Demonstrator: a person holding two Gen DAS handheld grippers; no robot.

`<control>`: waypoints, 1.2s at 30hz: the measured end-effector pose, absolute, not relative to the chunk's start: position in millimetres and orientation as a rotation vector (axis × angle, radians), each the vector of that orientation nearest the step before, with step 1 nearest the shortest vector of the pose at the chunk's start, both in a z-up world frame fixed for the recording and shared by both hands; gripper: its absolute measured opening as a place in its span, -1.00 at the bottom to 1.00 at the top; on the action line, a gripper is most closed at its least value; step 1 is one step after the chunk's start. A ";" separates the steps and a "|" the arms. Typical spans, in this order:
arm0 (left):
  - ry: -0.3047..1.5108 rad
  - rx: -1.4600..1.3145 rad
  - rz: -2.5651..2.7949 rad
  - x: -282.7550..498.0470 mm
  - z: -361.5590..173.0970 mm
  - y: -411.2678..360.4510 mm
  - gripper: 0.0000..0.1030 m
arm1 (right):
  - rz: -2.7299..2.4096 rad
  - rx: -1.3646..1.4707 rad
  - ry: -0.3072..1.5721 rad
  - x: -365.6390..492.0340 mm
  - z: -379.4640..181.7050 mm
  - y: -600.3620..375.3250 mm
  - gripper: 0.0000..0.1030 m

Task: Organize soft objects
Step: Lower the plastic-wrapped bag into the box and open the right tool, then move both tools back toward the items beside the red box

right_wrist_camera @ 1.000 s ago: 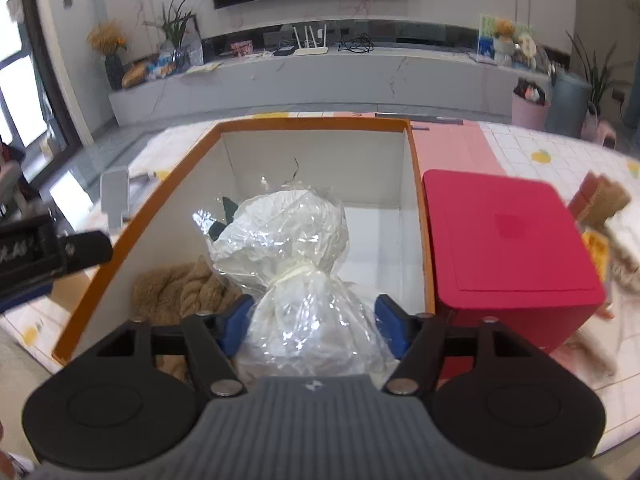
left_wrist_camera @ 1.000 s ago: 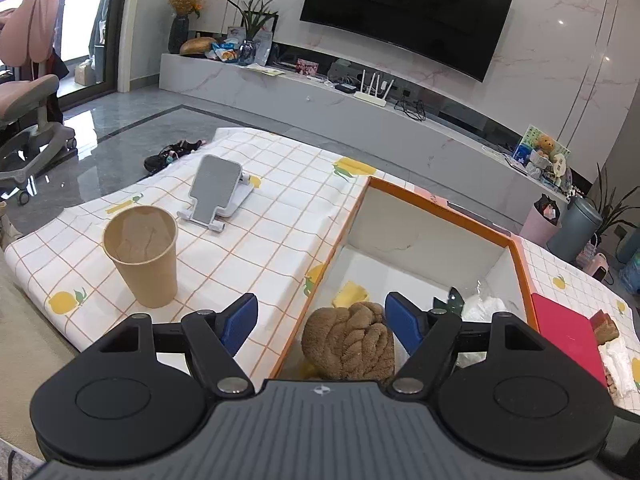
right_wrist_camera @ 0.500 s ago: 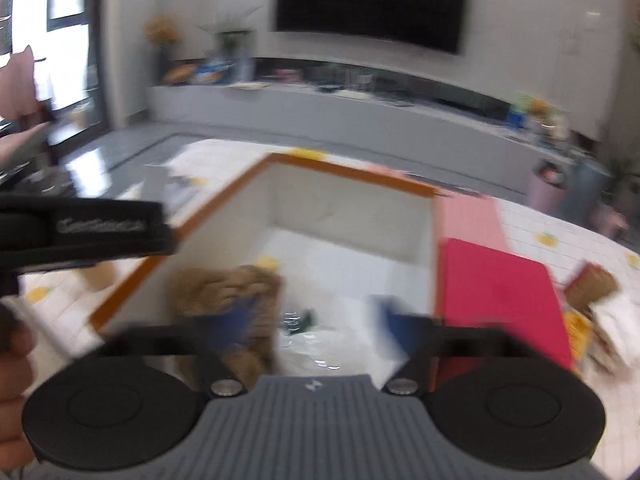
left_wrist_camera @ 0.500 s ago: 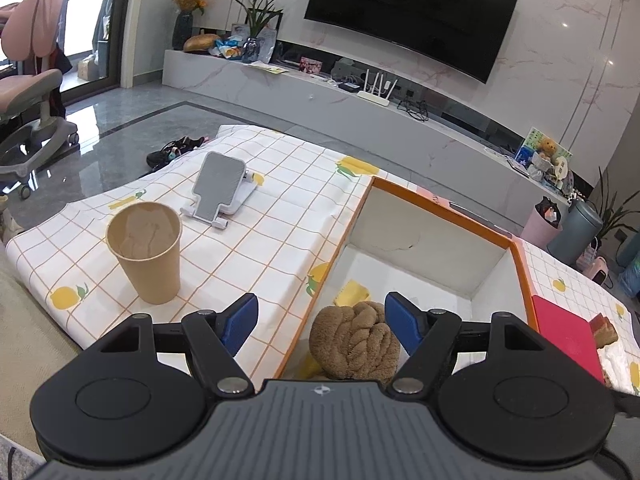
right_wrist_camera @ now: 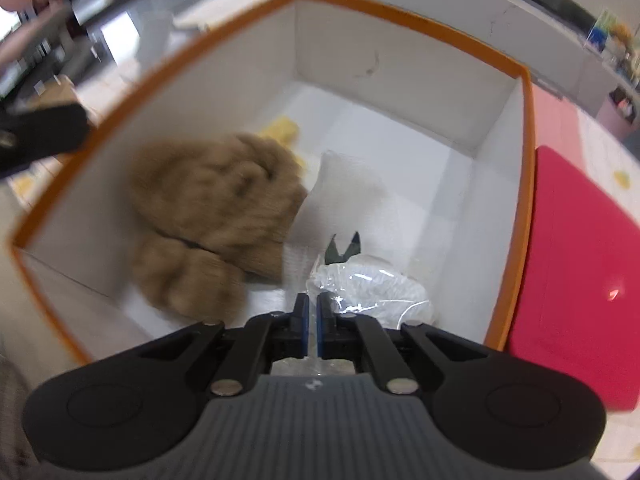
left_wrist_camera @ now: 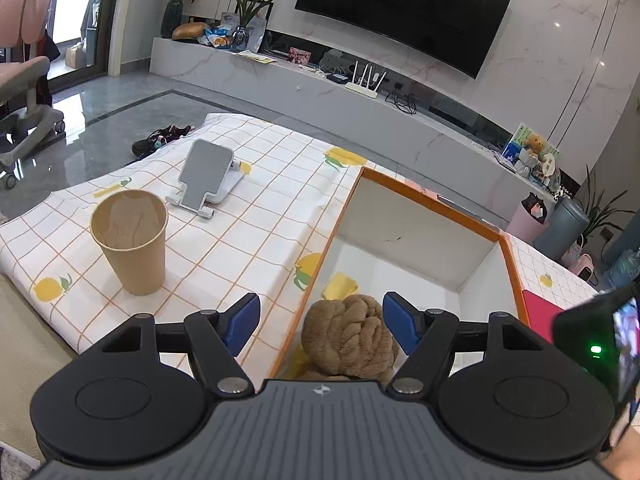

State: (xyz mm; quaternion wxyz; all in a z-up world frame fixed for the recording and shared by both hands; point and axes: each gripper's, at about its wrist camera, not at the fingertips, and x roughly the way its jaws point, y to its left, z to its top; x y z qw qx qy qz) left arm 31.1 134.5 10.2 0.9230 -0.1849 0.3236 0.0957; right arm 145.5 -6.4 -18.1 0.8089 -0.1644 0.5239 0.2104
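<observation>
A brown knitted soft thing [left_wrist_camera: 350, 336] lies in the near left of the orange-rimmed white box [left_wrist_camera: 432, 200]. My left gripper [left_wrist_camera: 320, 324] hovers over that corner, jaws wide and closing slightly; the knit shows between the blue pads, untouched. In the right wrist view the brown knit [right_wrist_camera: 216, 208] is blurred. A clear plastic bag [right_wrist_camera: 372, 296] of white stuff lies on the box floor. My right gripper [right_wrist_camera: 311, 312] points down into the box [right_wrist_camera: 400, 20], shut, with its tips beside the bag. Whether it pinches any film I cannot tell.
A white cloth [right_wrist_camera: 352, 184] and a yellow piece [right_wrist_camera: 282, 130] lie in the box. A red lid [right_wrist_camera: 580, 260] sits right of it. Left of the box, a paper cup [left_wrist_camera: 132, 244] and a grey phone stand [left_wrist_camera: 208, 176] stand on the checked tablecloth.
The plastic bag left the right jaws and now lies in the box. The right gripper tipped down into the box and shut. The left gripper stayed put.
</observation>
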 end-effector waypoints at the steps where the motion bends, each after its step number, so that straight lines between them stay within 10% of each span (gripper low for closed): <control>1: 0.663 -0.383 0.194 30.3 10.5 135.3 0.59 | 0.447 -0.364 1.122 145.8 -18.6 -4.6 -1.00; 7: 0.657 -0.386 0.200 28.1 12.9 136.0 0.59 | 0.458 -0.387 1.066 134.4 -17.9 2.8 -0.94; 14: 0.662 -0.326 0.232 27.0 17.7 125.7 0.59 | 0.501 -0.332 0.920 111.7 18.8 -6.8 0.43; 36: 0.604 -0.128 0.054 21.9 49.4 -2.1 0.60 | 0.307 -0.114 0.727 76.5 95.5 -220.6 0.89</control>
